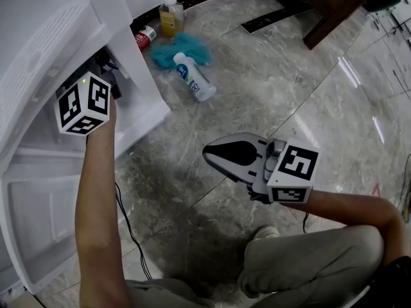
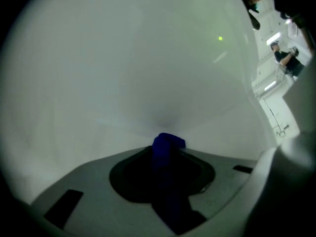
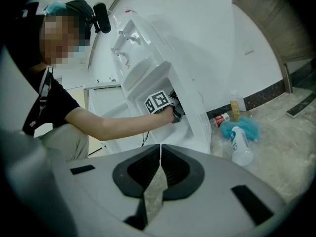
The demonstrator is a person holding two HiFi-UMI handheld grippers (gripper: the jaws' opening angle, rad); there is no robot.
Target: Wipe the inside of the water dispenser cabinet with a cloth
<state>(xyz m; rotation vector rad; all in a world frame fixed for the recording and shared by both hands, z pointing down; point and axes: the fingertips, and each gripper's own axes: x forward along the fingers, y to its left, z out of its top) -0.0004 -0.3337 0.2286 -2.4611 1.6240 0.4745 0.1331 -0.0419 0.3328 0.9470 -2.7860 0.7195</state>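
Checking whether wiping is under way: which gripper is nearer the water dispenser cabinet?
Left. The left gripper reaches inside the water dispenser cabinet, jaws shut on a blue cloth. The right gripper hangs outside it over the marble floor, jaws shut and empty.

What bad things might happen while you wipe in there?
1. Only a little blue cloth pokes past the fingers of the left gripper, so hard plastic might scrape the cabinet wall.
2. The black cable trails over the floor close to the crouching person and might snag.
3. The white bottle lies loose on the floor near the cabinet; a foot might send it rolling.
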